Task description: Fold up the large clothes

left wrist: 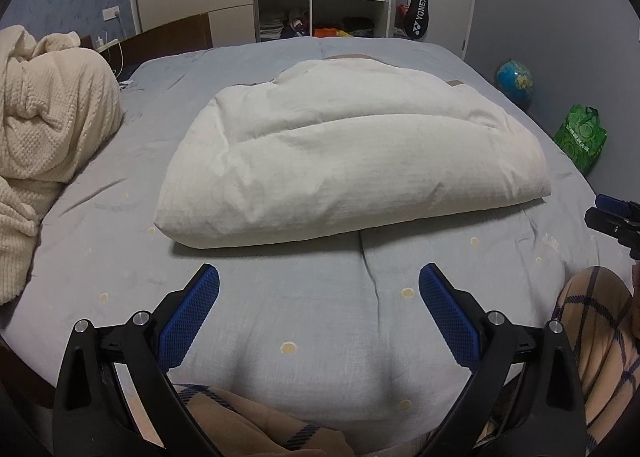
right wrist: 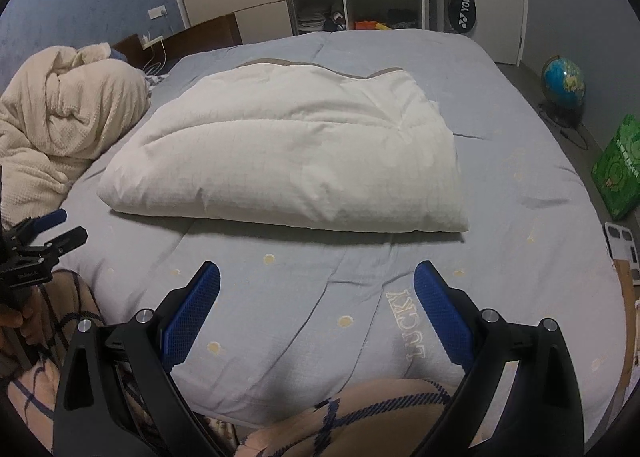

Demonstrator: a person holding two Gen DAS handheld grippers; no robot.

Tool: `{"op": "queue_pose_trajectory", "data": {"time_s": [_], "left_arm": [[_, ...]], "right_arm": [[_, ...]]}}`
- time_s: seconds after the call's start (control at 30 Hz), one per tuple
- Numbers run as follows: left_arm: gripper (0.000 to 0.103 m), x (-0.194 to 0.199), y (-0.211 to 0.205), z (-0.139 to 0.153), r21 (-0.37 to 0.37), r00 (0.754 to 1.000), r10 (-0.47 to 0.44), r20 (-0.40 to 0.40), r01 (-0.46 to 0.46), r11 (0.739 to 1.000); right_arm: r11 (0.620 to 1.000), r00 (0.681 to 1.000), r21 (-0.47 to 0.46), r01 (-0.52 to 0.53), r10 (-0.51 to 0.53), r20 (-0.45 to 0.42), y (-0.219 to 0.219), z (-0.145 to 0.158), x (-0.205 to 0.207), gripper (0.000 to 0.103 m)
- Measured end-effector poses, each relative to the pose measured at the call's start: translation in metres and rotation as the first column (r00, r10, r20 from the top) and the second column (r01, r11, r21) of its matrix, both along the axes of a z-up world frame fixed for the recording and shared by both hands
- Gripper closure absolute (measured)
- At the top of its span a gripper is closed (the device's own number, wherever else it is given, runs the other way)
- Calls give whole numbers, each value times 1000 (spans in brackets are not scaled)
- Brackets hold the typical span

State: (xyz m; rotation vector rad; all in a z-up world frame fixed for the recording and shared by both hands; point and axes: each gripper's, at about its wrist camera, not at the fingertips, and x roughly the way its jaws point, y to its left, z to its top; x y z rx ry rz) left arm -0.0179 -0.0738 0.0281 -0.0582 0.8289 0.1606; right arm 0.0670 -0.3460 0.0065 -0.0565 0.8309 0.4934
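Left gripper (left wrist: 319, 281): hovered low over the grey bedspread (left wrist: 280, 297), jaws spread wide, holding nothing.
Right gripper (right wrist: 317, 279): same level pose beside it, jaws spread, empty.
Folded white quilt (left wrist: 352, 161): lay mid-bed at 12 o'clock of both grippers, apart from them.
Cream blanket (left wrist: 44, 129): heaped at 10 o'clock.

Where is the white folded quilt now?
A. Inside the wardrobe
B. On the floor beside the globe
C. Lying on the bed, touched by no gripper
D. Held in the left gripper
C: the white folded quilt lies on the grey-blue bed cover, while the left gripper and the right gripper are both open and short of it.
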Motion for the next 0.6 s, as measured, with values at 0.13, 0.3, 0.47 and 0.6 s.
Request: {"op": "queue_pose_trajectory", "data": {"time_s": [0.13, 0.3, 0.47, 0.6], "left_arm": [[7, 1, 2, 0, -12, 1000, 5, -2, -5, 1000], [7, 2, 3, 0, -23, 1000, 9, 1, -9, 1000], [7, 2, 3, 0, -18, 1000, 6, 0, -6, 1000], [7, 2, 3, 1, -19, 1000, 6, 1, -6, 1000]], "right_arm": [[1000, 1000, -17, -3, 3, 1, 2, -2, 1, 10], [1000, 1000, -15, 1, -1, -1, 0, -2, 2, 10], [1000, 1000, -7, 8, -8, -8, -3, -3, 4, 10], [1000, 1000, -3, 11, -11, -17, -4, -4, 6, 10]]}}
